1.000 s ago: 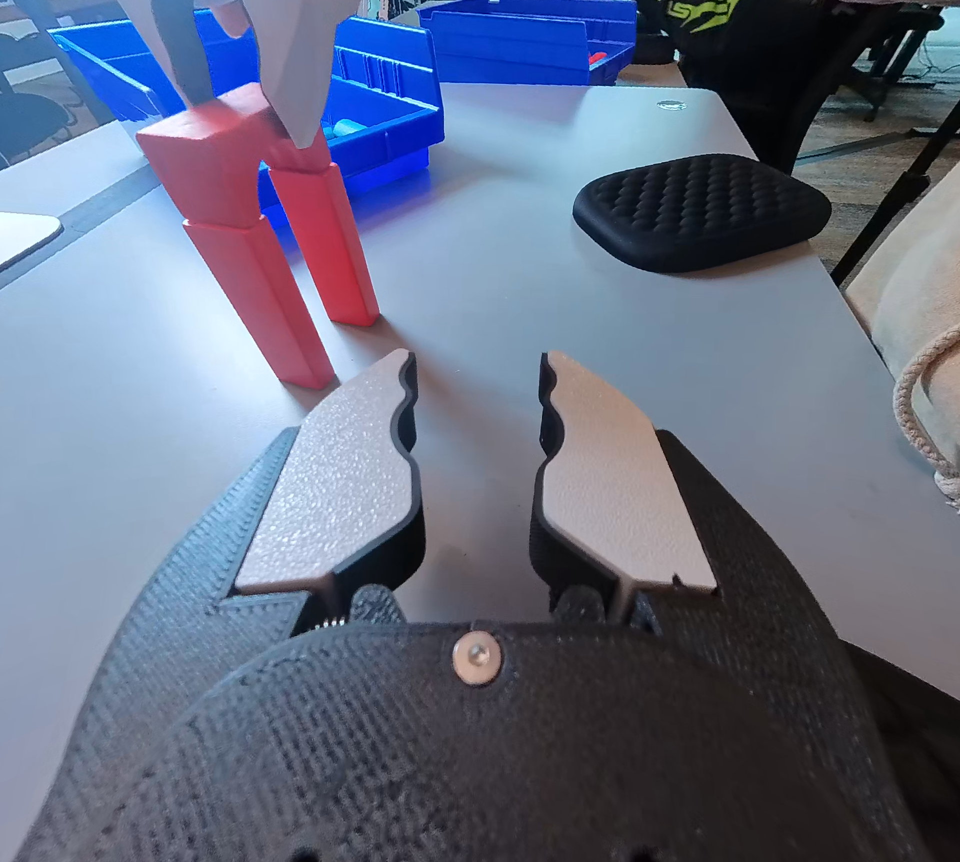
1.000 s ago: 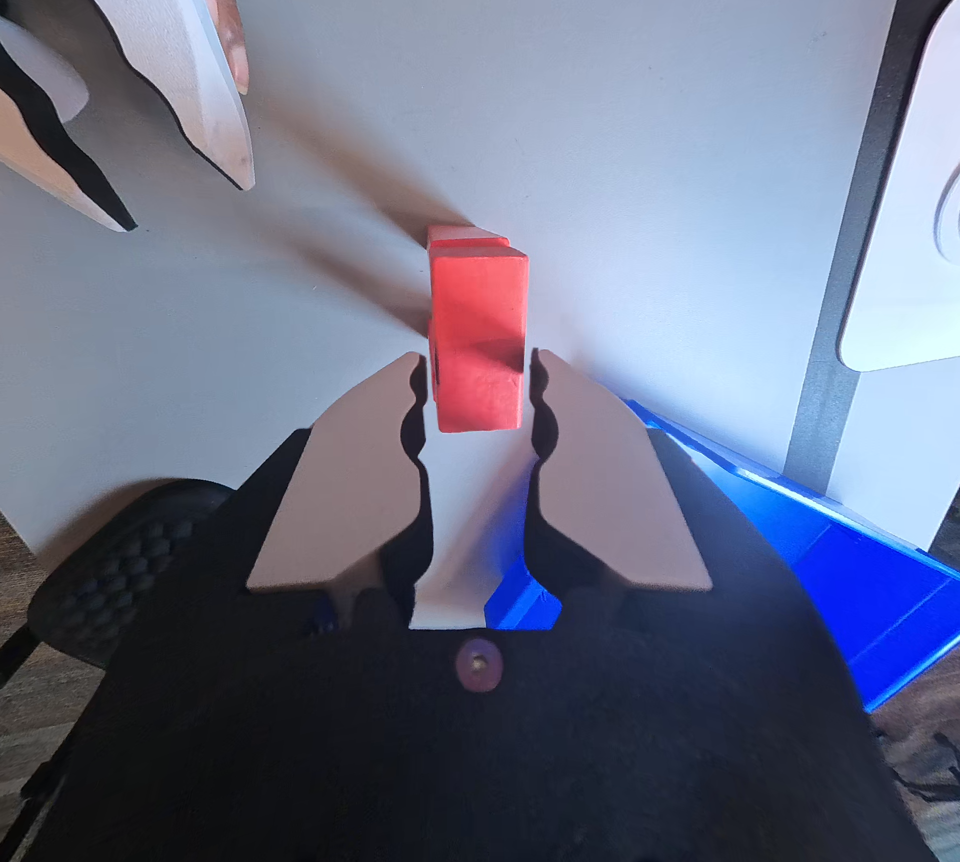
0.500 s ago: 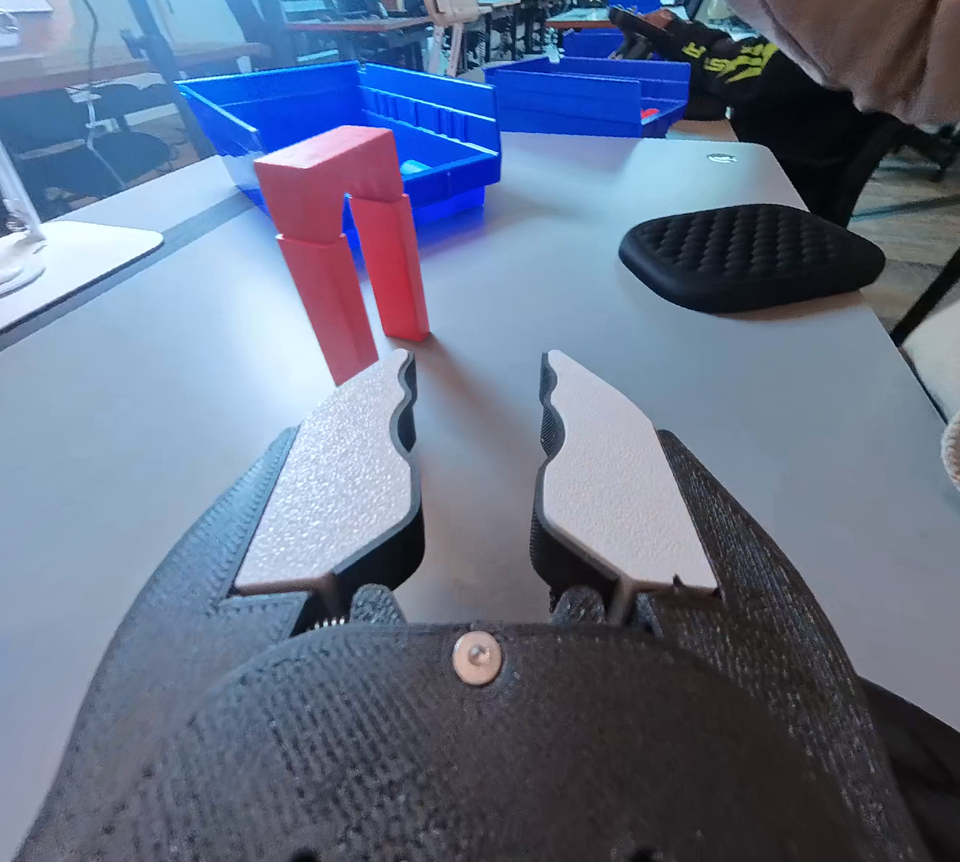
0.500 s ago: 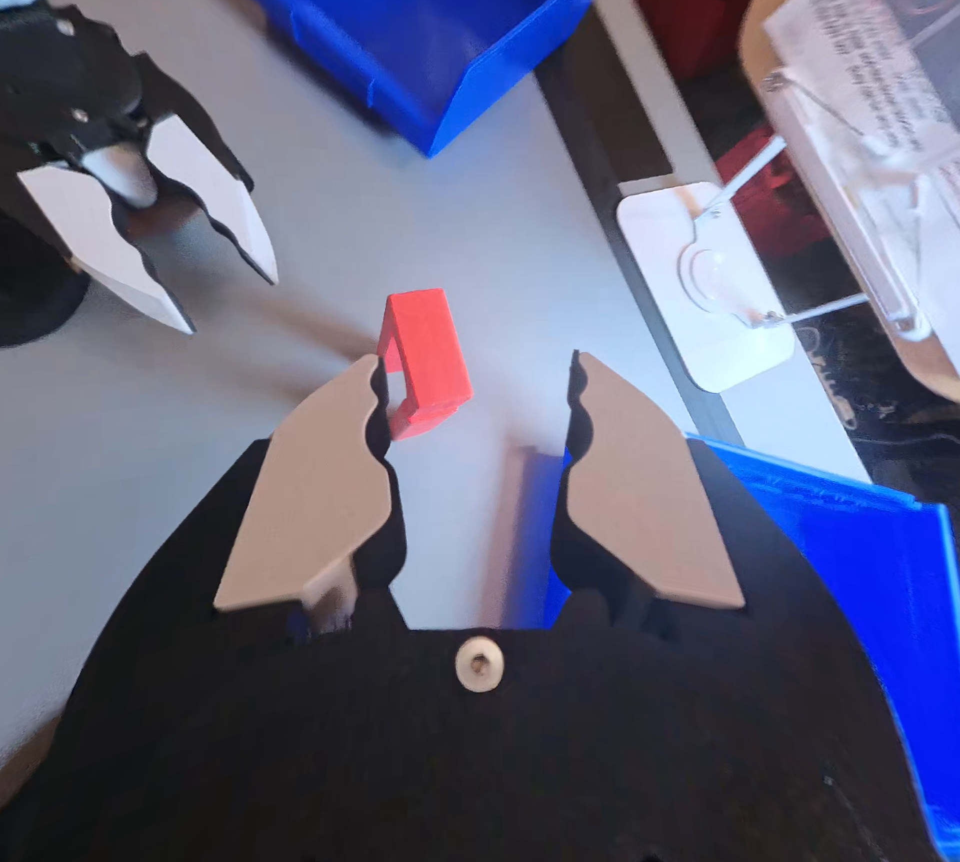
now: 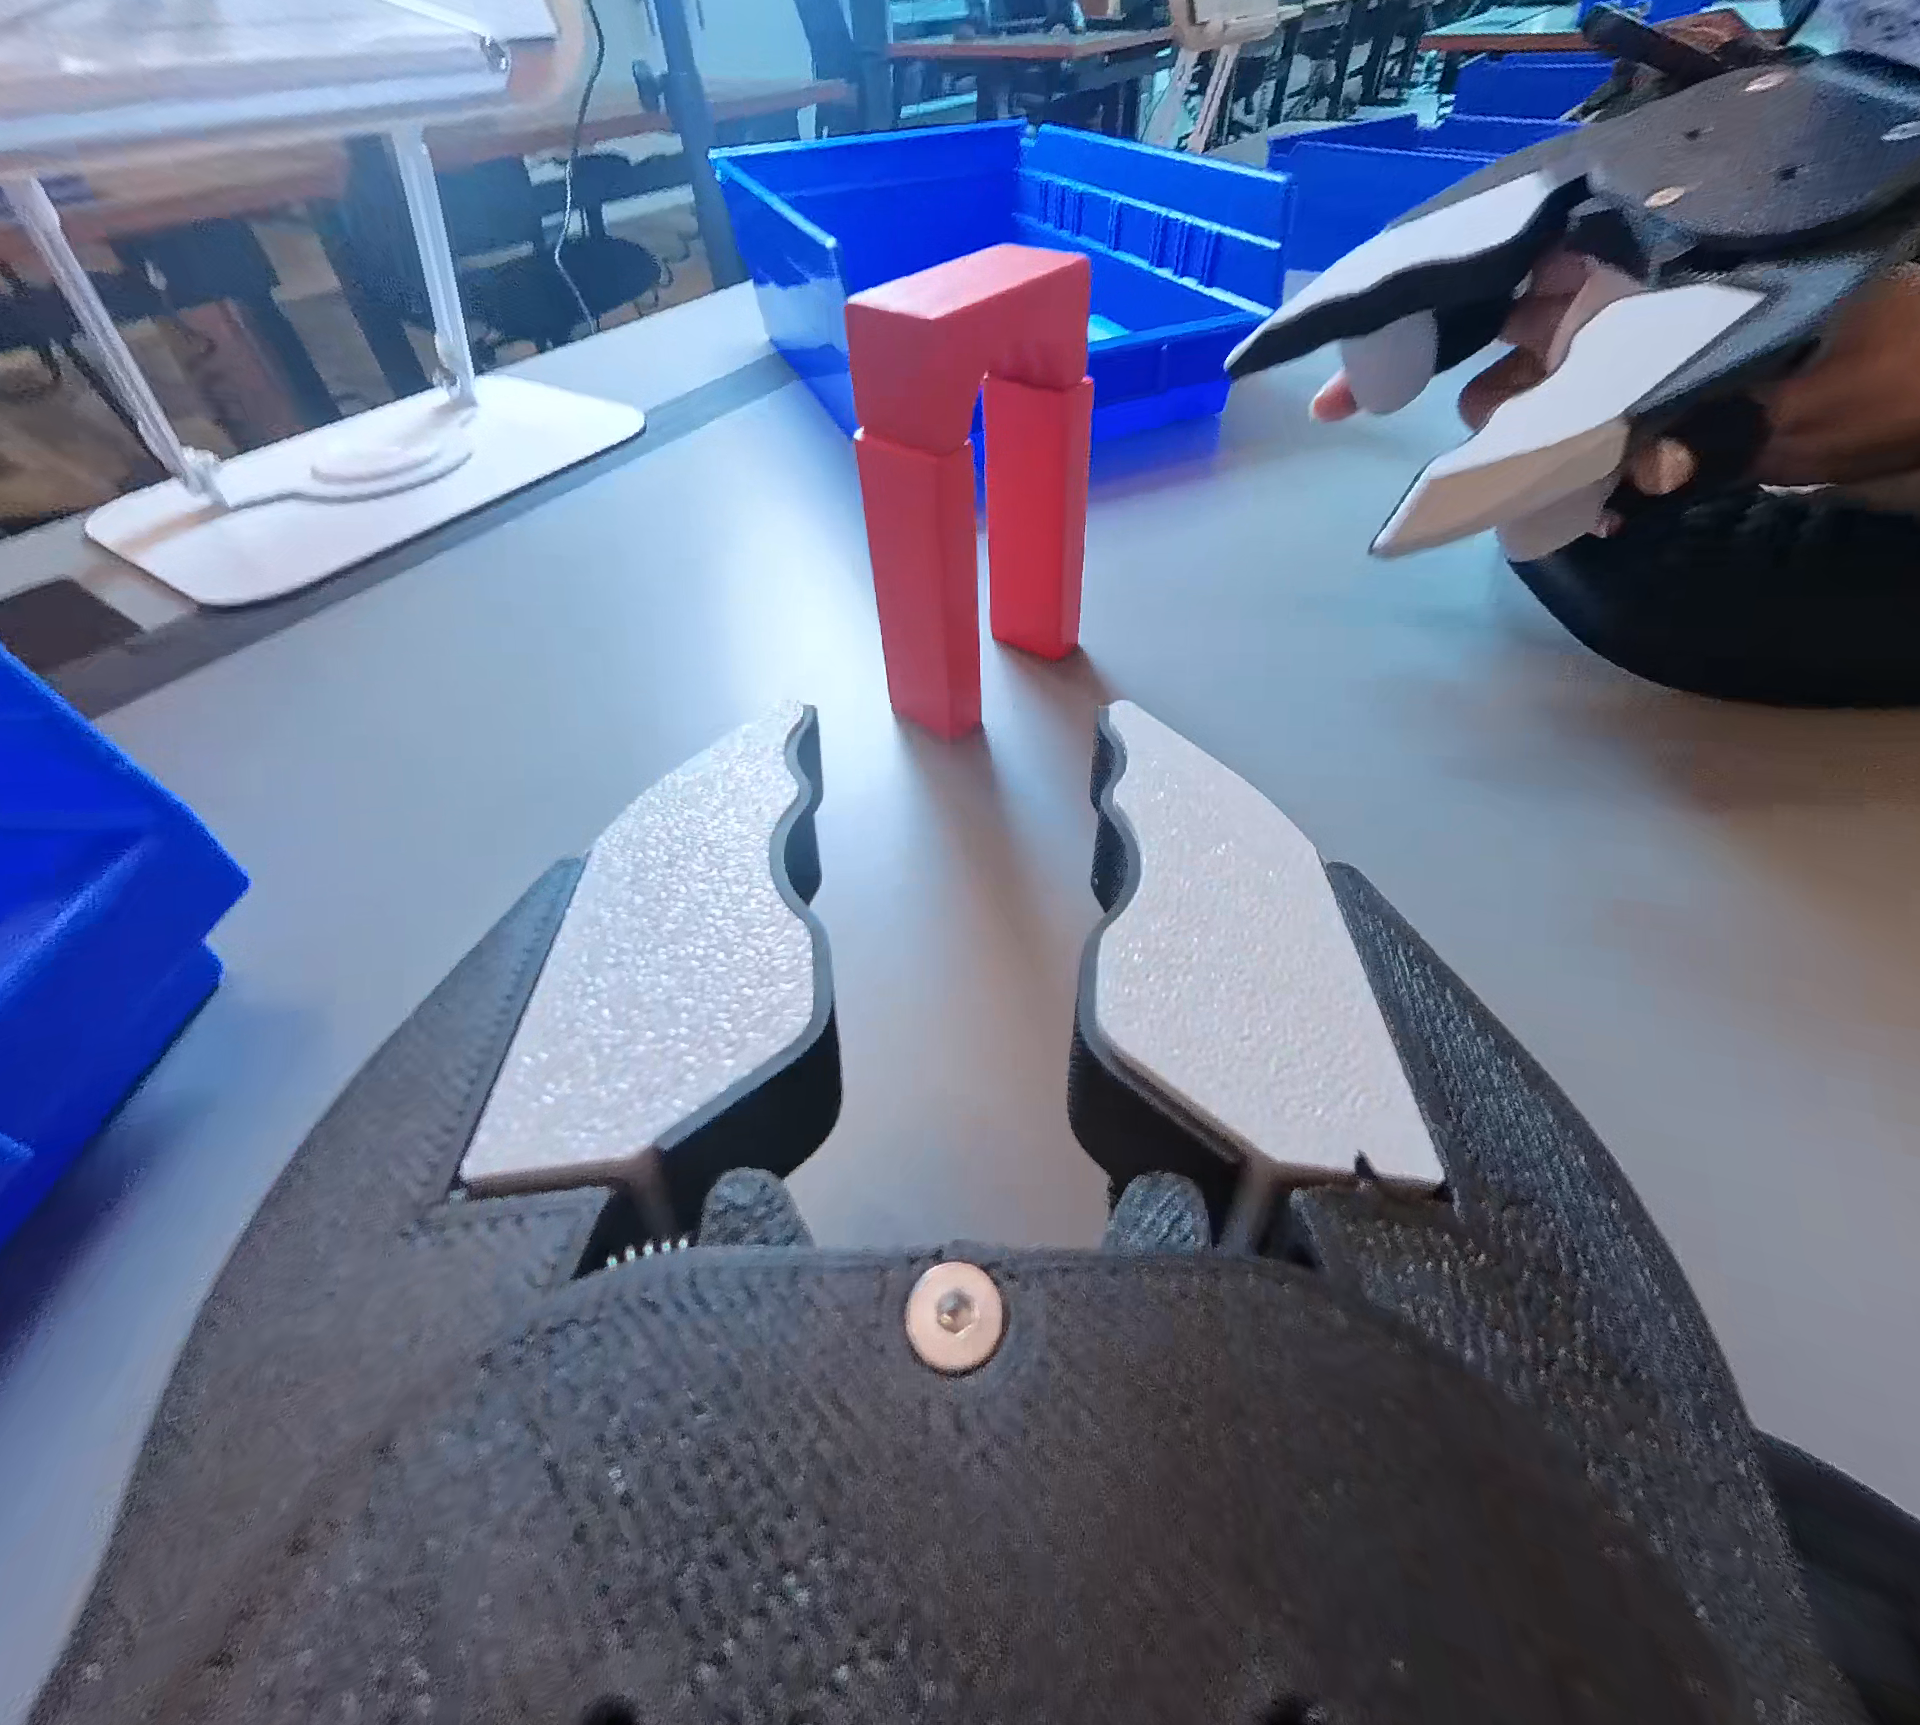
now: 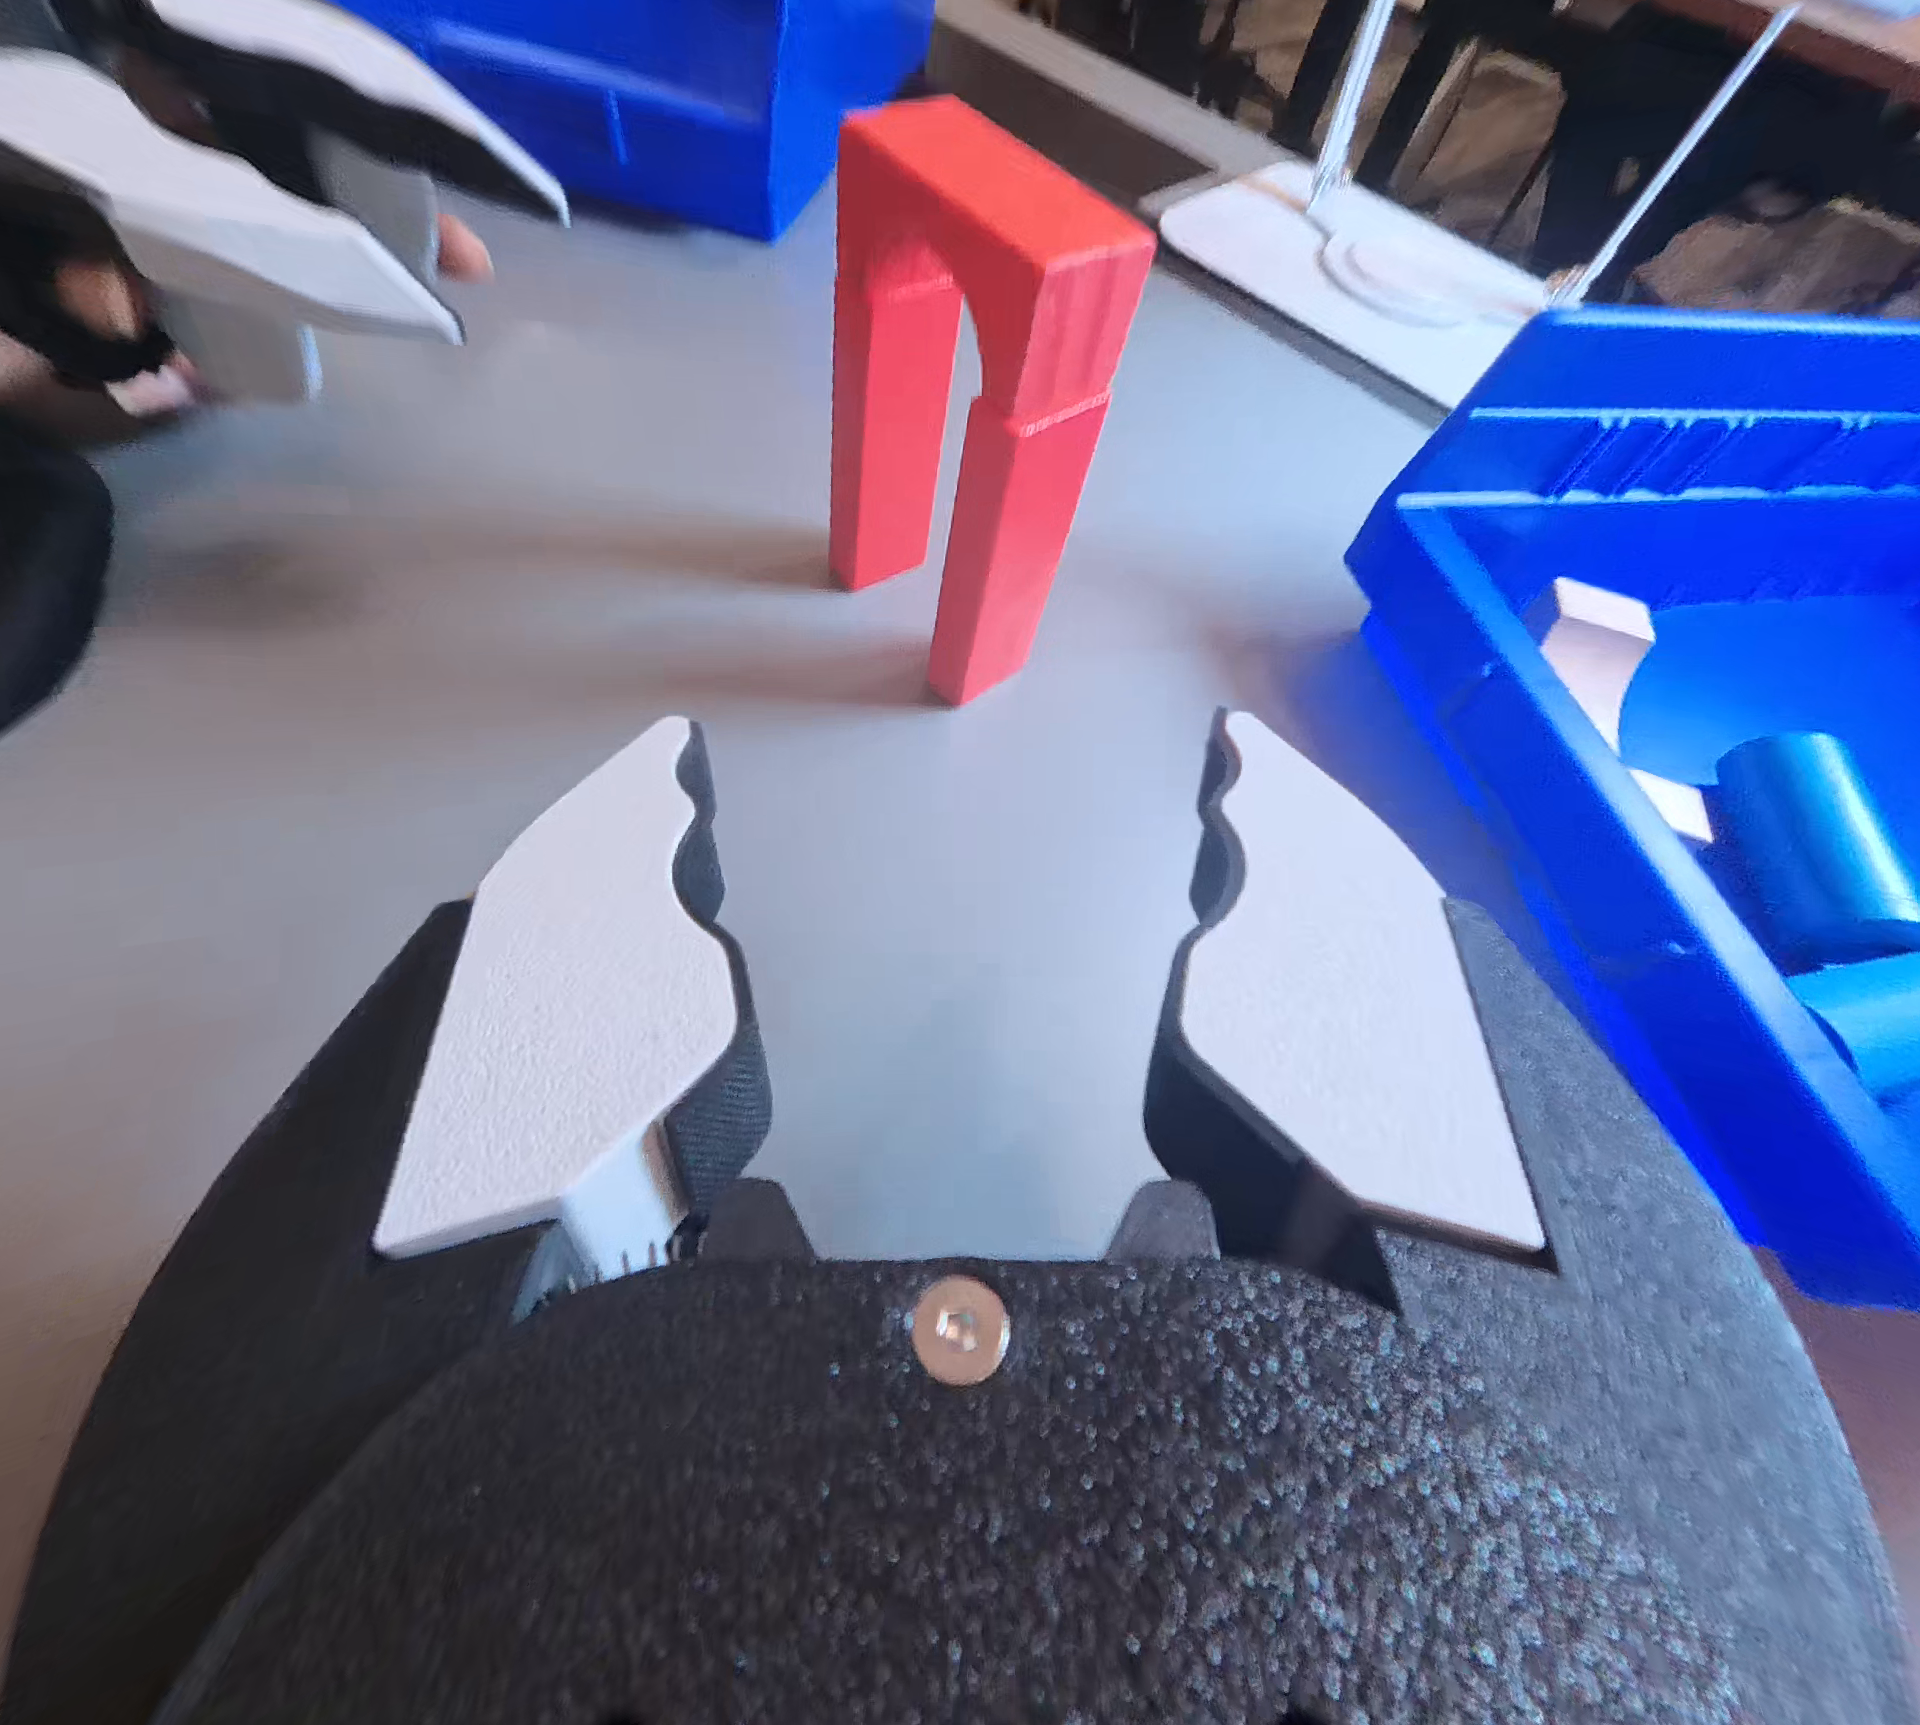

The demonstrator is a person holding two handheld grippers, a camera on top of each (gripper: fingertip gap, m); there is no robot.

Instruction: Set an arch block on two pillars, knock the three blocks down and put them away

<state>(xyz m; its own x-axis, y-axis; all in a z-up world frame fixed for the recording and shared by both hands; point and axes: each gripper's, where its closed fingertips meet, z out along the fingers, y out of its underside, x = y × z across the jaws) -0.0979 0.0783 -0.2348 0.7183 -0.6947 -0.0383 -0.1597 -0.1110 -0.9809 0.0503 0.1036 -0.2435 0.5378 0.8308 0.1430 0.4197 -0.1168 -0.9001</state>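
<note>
Pulled back off the arch block (image 6: 992,241), right tongs (image 6: 956,730) now released and empty at 6 o'clock of the stack; left tongs (image 5: 951,714) likewise parted, holding nothing. Arch seated across both upright pillars (image 5: 930,579) mid-surface (image 5: 1351,844), long axes vertical, opening facing down. Left: toppling, then binning in the blue bin (image 6: 1558,636).
</note>
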